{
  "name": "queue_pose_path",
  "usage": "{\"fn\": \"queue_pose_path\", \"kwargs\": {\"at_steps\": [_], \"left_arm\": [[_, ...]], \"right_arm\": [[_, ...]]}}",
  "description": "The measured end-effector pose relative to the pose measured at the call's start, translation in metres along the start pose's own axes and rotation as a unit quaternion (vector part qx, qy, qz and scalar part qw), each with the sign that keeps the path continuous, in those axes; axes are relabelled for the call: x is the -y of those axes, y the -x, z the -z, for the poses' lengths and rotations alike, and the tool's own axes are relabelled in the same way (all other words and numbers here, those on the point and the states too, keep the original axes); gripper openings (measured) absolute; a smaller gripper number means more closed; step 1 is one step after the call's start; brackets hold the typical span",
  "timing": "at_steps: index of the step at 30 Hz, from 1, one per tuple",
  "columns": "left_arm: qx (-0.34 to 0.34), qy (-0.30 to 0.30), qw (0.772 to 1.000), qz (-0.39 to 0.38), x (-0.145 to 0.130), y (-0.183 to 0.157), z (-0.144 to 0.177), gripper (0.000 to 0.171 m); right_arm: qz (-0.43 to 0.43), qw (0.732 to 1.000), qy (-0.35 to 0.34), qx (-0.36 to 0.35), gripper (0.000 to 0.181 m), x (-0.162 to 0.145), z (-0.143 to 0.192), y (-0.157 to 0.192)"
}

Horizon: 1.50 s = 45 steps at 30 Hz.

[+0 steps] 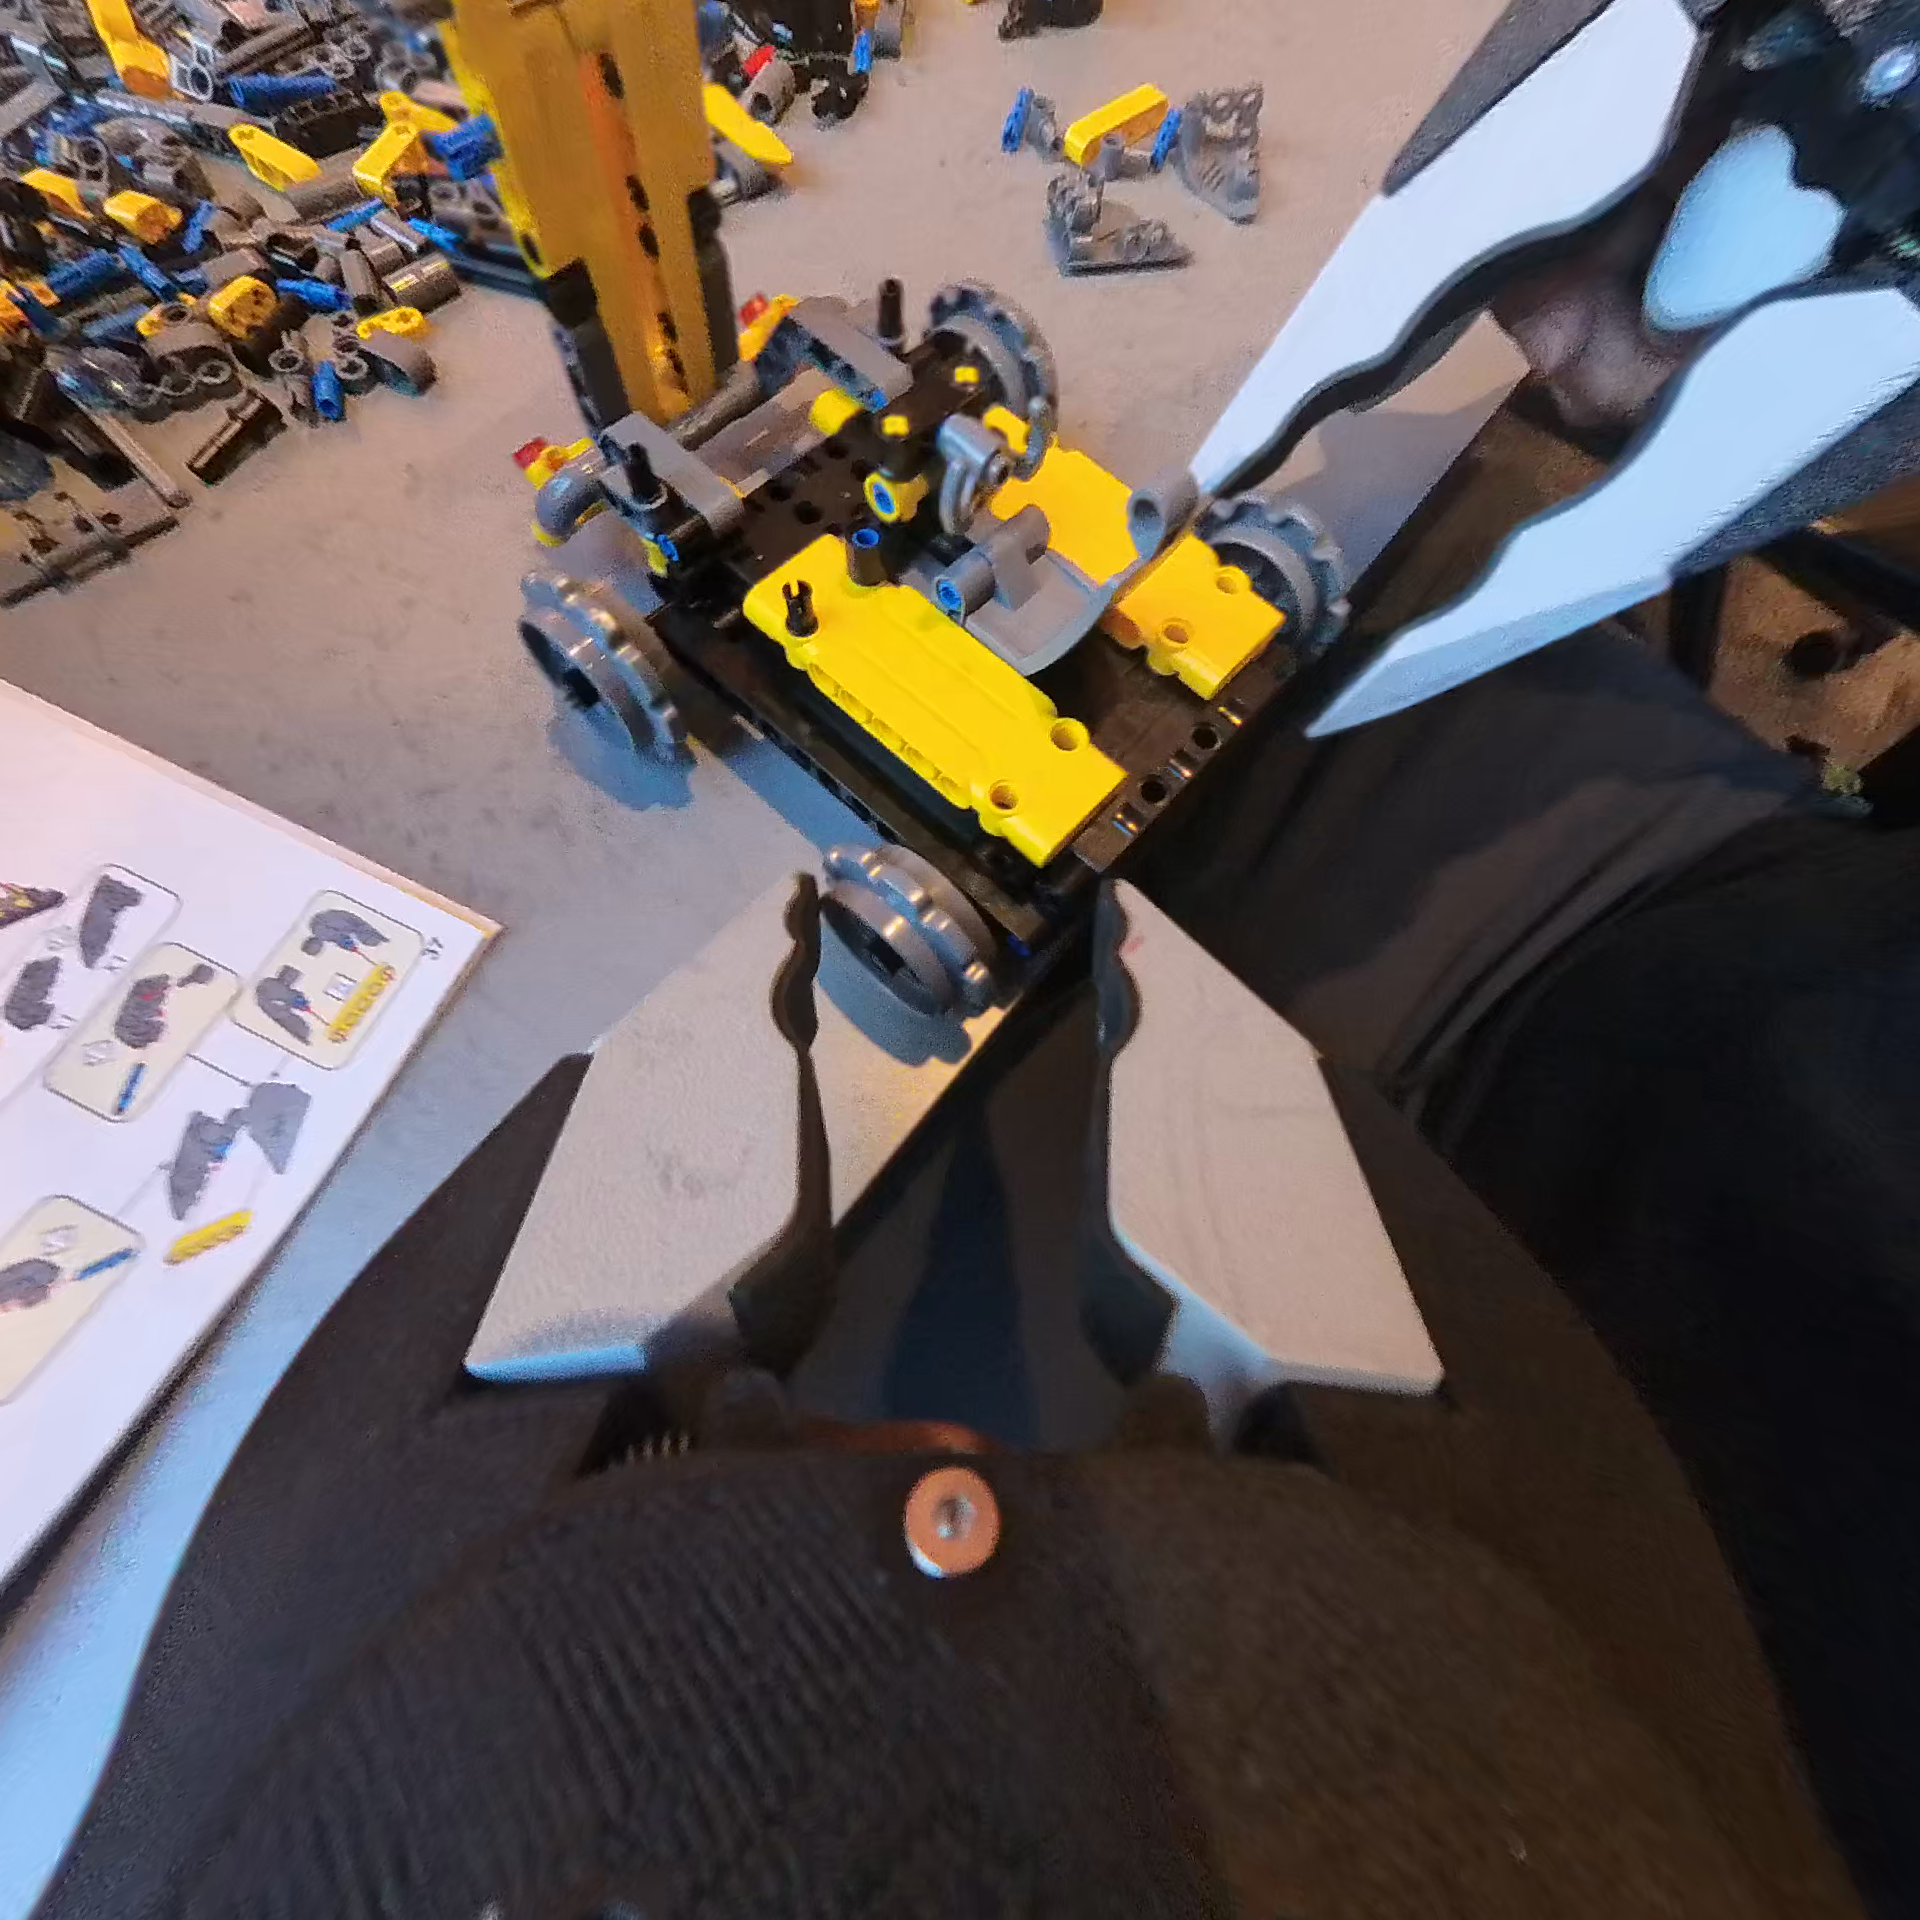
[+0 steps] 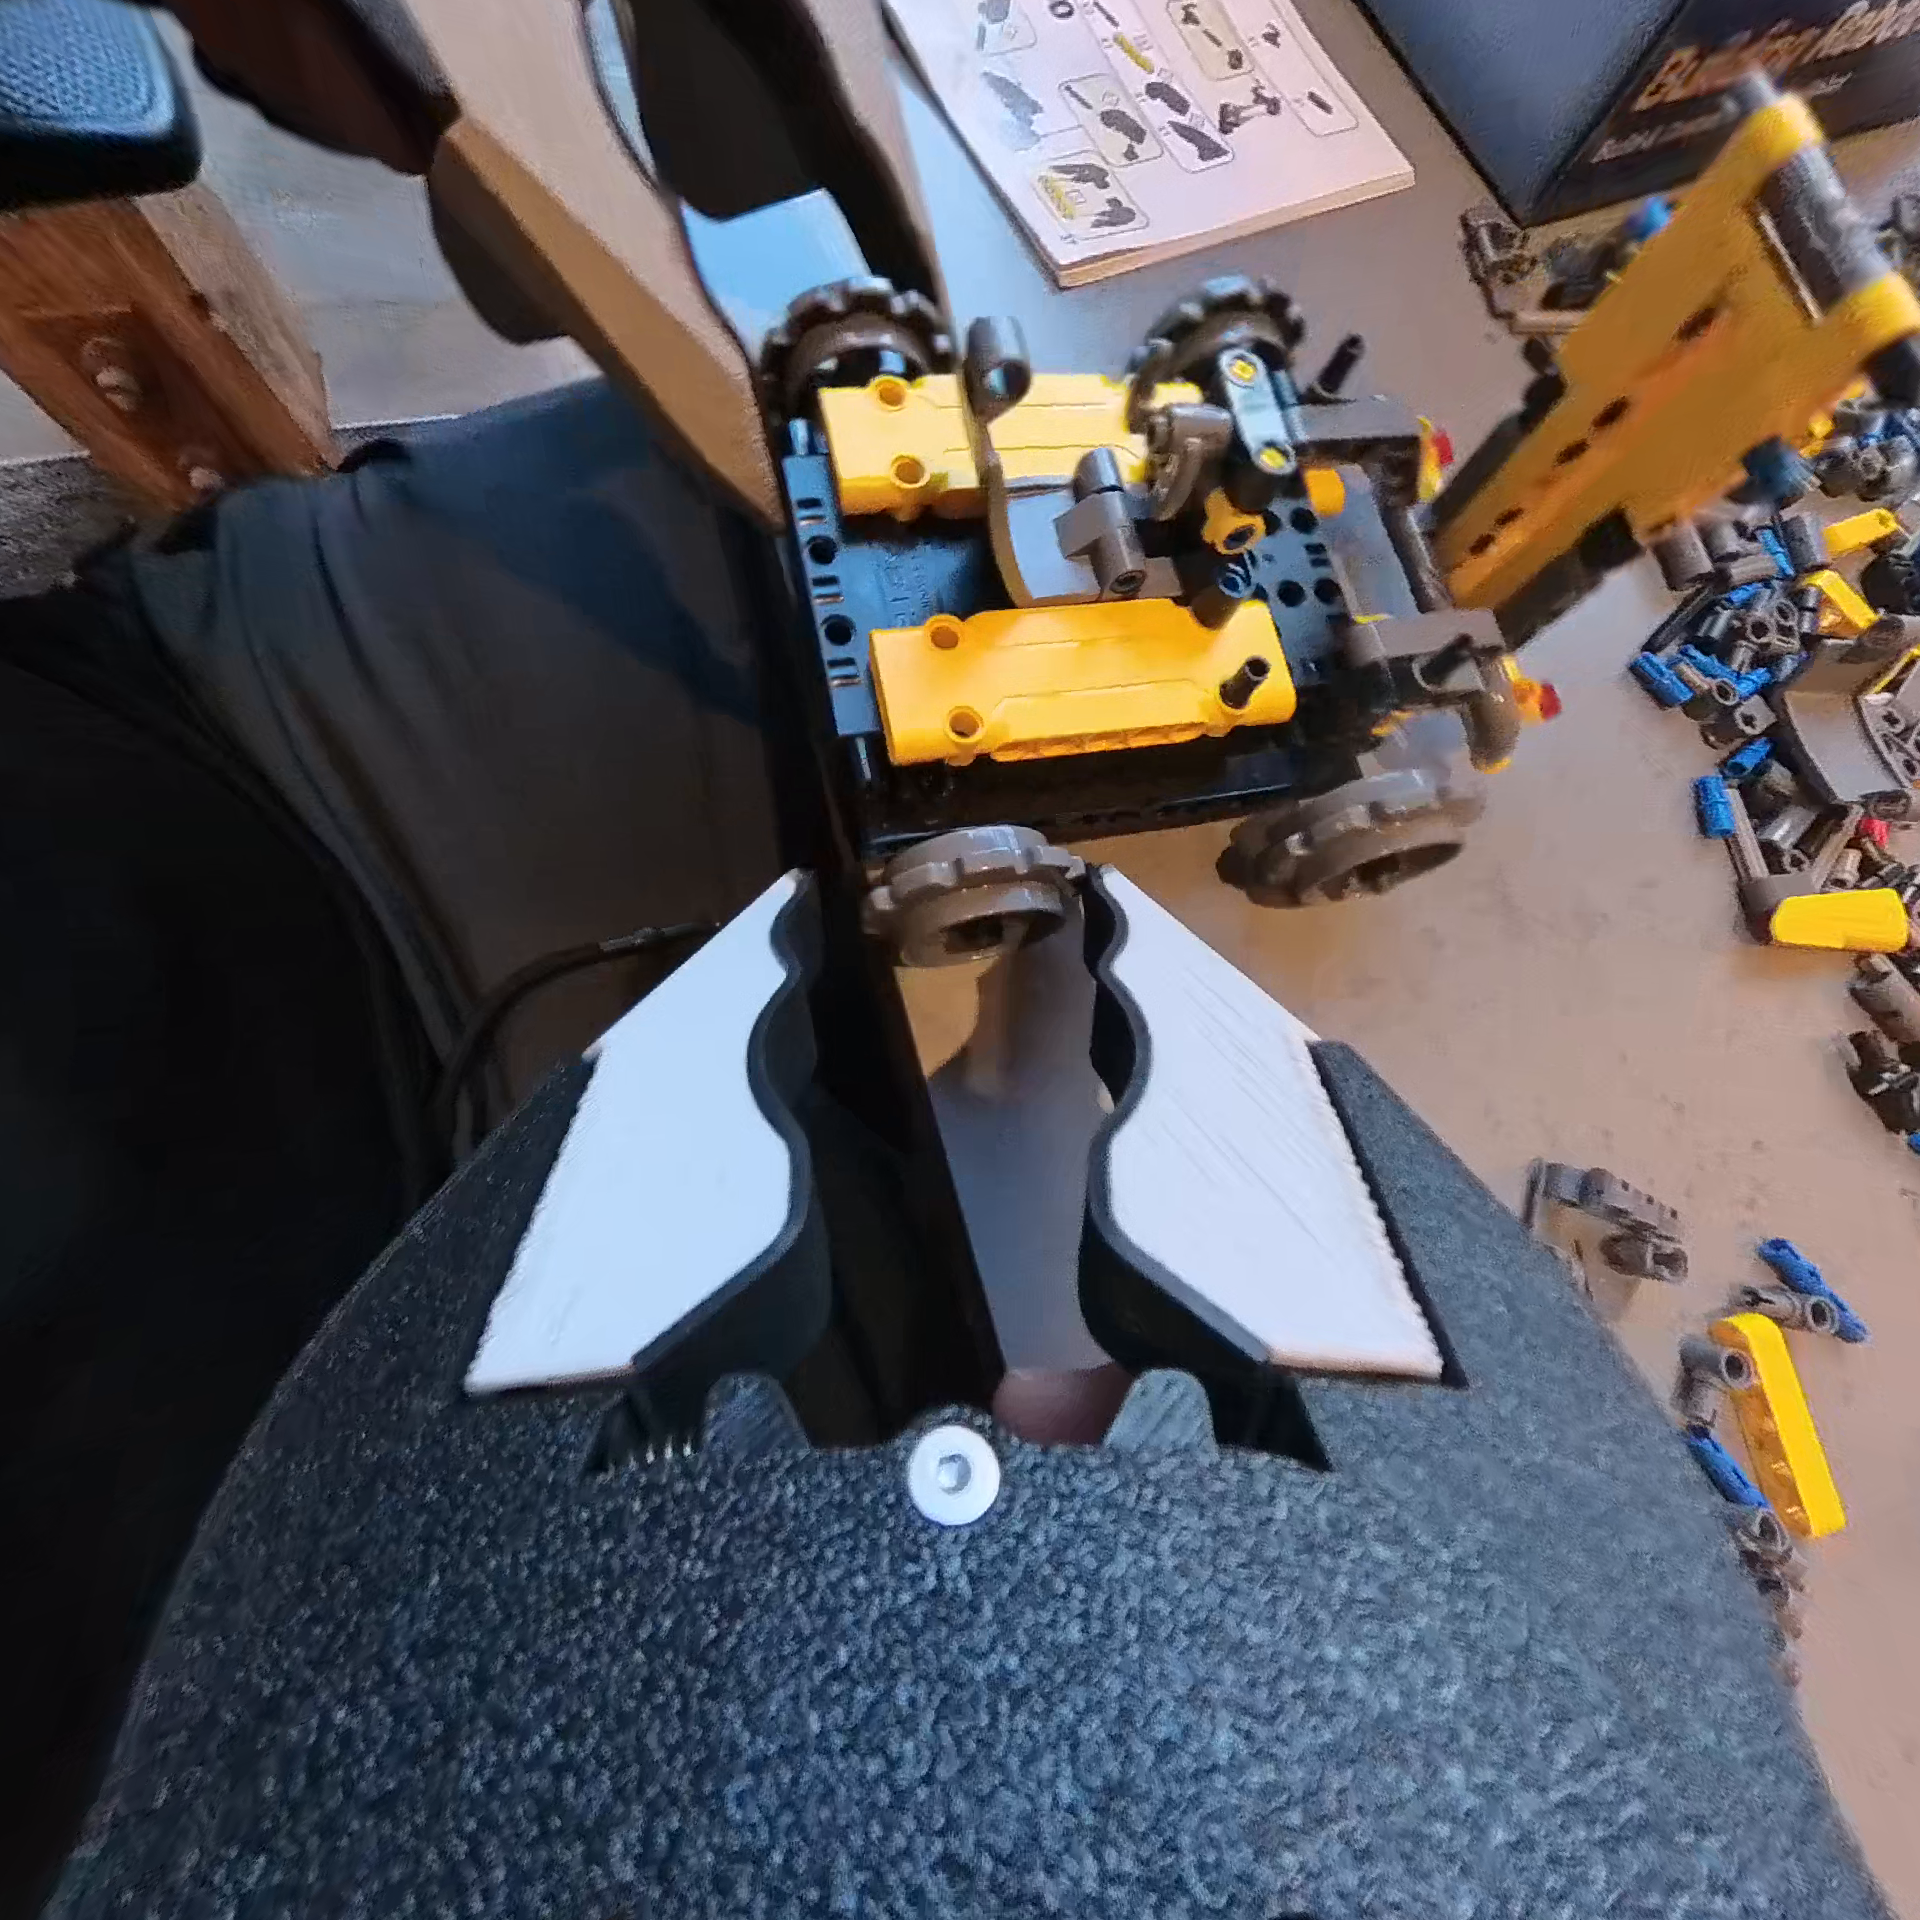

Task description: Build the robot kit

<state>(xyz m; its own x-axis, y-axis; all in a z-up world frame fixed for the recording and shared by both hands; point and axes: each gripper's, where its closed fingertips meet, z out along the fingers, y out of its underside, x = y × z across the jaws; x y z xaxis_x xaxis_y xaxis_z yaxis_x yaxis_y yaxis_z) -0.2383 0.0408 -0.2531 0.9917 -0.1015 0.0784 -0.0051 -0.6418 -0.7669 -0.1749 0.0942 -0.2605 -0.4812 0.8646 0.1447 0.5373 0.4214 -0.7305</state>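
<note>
A yellow, black and grey brick-built vehicle (image 1: pixel 935 665) stands at the table's edge with a yellow boom (image 1: pixel 613 208) at its far end. My left gripper (image 1: pixel 956 888) is open. A grey rear wheel (image 1: pixel 904 951) and the chassis corner sit between its fingertips. My right gripper (image 2: pixel 951 881) is open, with the other rear wheel (image 2: pixel 971 904) between its fingertips. In the left wrist view the right gripper (image 1: pixel 1257 603) straddles that wheel (image 1: pixel 1273 566), its upper fingertip beside a small grey curved piece (image 1: pixel 1158 514). In the right wrist view the left gripper's finger (image 2: pixel 623 312) lies against the vehicle's rear.
A heap of loose yellow, blue, grey and black pieces (image 1: pixel 208 239) lies at the back left. More loose pieces (image 2: pixel 1787 748) lie on the right. An open instruction booklet (image 1: pixel 156 1091) lies on the table. A dark box (image 2: pixel 1621 94) stands behind. A wooden leg (image 2: pixel 145 332) stands beyond the table edge.
</note>
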Motion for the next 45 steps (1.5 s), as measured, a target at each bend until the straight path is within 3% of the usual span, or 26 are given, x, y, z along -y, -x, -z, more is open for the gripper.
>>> {"fn": "queue_pose_path", "kwargs": {"at_steps": [6,12,15,18,24,30,38,45], "left_arm": [[0.077,0.003,0.997,-0.003,0.007,0.046,0.008,0.044],[0.186,-0.093,0.975,0.077,0.01,0.084,0.028,0.042],[0.144,-0.115,0.978,0.095,0.006,0.058,0.038,0.041],[0.091,-0.091,0.988,0.082,-0.01,0.021,0.035,0.044],[0.023,-0.061,0.996,0.062,-0.009,-0.017,0.011,0.05],[0.038,-0.027,0.998,0.035,-0.003,-0.007,-0.008,0.054],[0.074,-0.022,0.997,0.03,0.011,0.022,-0.016,0.047],[0.076,-0.028,0.996,0.047,0.007,0.038,-0.008,0.05]], "right_arm": [[0.015,0.999,-0.023,0.026,0.048,0.015,-0.005,0.019],[0.02,0.998,-0.049,0.036,0.054,0.042,-0.03,0.037],[0.032,0.998,-0.044,0.026,0.054,0.04,-0.024,0.033],[0.011,0.997,-0.069,0.032,0.054,0.042,-0.001,0.028],[-0.044,0.985,-0.155,-0.068,0.044,0.051,0.059,-0.042],[-0.081,0.983,-0.144,-0.076,0.06,0.033,0.059,-0.095],[-0.099,0.983,-0.146,-0.053,0.059,0.032,0.024,-0.096],[-0.099,0.981,-0.096,-0.133,0.059,0.018,0.024,-0.115]]}}
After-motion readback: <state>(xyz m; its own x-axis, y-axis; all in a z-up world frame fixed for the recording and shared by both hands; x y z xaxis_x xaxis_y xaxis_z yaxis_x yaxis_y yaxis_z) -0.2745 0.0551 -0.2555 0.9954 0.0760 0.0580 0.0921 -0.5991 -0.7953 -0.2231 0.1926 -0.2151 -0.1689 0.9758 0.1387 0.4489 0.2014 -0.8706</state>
